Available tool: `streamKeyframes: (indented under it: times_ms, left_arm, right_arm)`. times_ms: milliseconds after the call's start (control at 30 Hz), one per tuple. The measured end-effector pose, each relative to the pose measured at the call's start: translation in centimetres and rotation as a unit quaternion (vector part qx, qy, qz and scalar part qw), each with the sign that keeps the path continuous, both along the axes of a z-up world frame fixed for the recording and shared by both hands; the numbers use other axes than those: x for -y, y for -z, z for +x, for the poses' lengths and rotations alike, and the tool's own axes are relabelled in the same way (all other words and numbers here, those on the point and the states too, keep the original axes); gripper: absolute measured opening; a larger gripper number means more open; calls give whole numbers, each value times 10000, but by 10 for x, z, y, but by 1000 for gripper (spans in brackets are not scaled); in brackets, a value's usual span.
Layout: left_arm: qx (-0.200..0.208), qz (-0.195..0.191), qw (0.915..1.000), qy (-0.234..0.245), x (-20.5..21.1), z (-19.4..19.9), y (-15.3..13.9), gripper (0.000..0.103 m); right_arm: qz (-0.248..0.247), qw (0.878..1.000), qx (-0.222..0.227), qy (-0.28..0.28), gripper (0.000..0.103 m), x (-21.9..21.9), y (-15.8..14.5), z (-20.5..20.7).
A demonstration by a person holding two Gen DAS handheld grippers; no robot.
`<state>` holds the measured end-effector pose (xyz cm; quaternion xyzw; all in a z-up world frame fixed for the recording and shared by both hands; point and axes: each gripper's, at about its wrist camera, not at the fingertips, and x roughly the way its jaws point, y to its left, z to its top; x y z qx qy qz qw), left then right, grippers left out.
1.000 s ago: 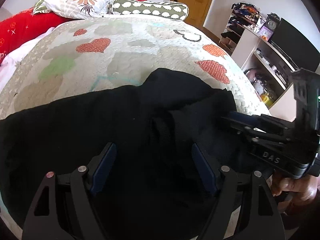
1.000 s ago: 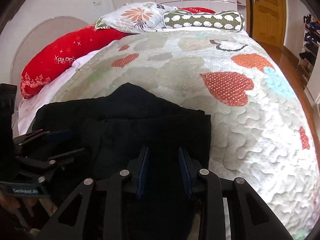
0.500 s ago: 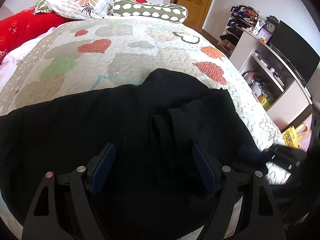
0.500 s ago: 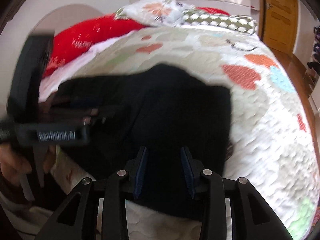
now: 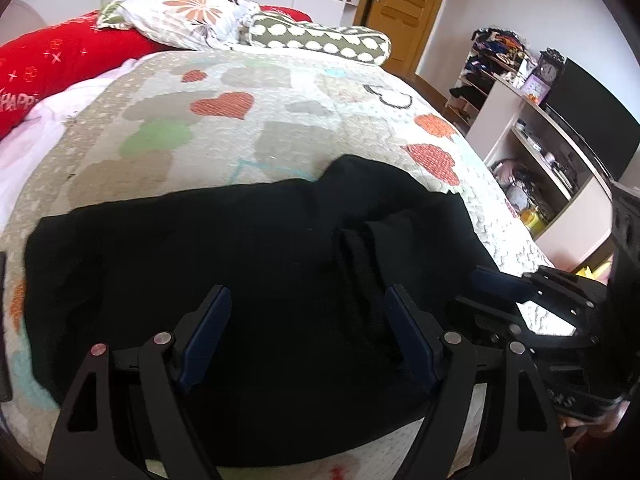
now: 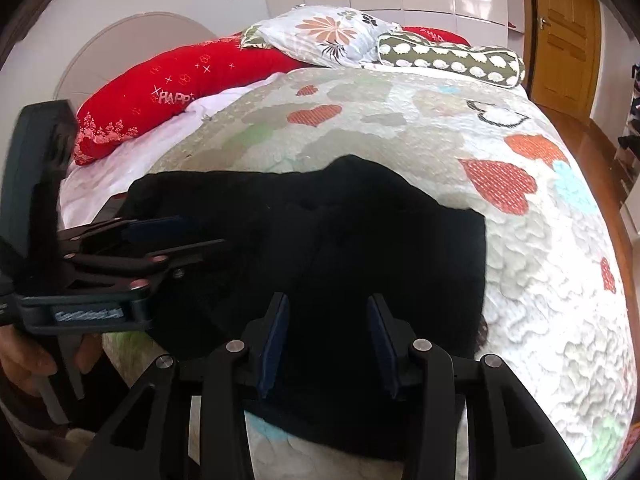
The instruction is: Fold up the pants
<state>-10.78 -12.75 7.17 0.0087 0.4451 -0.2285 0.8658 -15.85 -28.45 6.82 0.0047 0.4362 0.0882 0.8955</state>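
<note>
Lying across the near end of the quilted bedspread with coloured heart patches (image 5: 280,128), the black fabric pants (image 5: 248,264) are spread in a broad dark heap with a raised fold running through the middle. The left gripper (image 5: 308,336) hangs just above that heap, its two blue-padded fingers (image 5: 204,332) spread wide with nothing between them but cloth lying below; it grips nothing. To its right, the right gripper (image 5: 496,292) shows side-on at the pants' right edge, close to the bare quilt.

Seen from the right wrist camera, the right gripper (image 6: 328,340) has its blue pads parted, a gap between them, over the near part of the pants (image 6: 360,248). Whether the pads touch the cloth I cannot tell. To its left, the left gripper (image 6: 168,236) reaches in sideways over the pants' left part, held by a bare hand (image 6: 24,360).

Beyond the grippers, at the far end of the bed, lie a long red pillow with white lettering (image 6: 180,84), a white pillow with orange flowers (image 6: 328,34) and an olive bolster with white spots (image 6: 452,60). Off to the right of the left gripper stand a white shelf unit (image 5: 532,152) and a wooden door (image 5: 400,12).
</note>
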Motion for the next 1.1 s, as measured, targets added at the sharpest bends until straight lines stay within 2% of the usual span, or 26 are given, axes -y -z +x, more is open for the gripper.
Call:
streamKeyframes:
  times_ms: [167,300,433,767,867,967,1000,1100]
  left_arm:
    - [44,-89,9998,-199,-22,-2,-6,79]
    - [42,-149,9993,-344,-43,-5,-8,80]
    - [54,-149,9983,-553,-60,-6,-10,82]
    - [150,-58,9947,-1018,-104,-9,-15,83]
    - [77,-159,9930,-1172,-119,-11,-12,83]
    - [-1,-490,9902,-1308,-142,-20,-8,84]
    - [-40,-592,9888,-1371,-151,-25,-4,87]
    - [-243,-624,9847,-1608,-169,-33,11,88]
  right_arm:
    - [63,9998,-155,-58,44,-6,18,17]
    - [61,9999,-67,-125,45,-12,4,19]
    - [78,9992,94,-375,57,-28,-12,28]
    - [141,9940,97,-1081,64,-95,-22,75]
    - [85,9910,75,-1333,69,-122,-21,87]
    - [-5,9869,82,-1612,74,-145,-22,93]
    - [-25,9853,98,-1703,75,-152,-22,95]
    - [-125,9798,114,-1992,78,-175,-20,105]
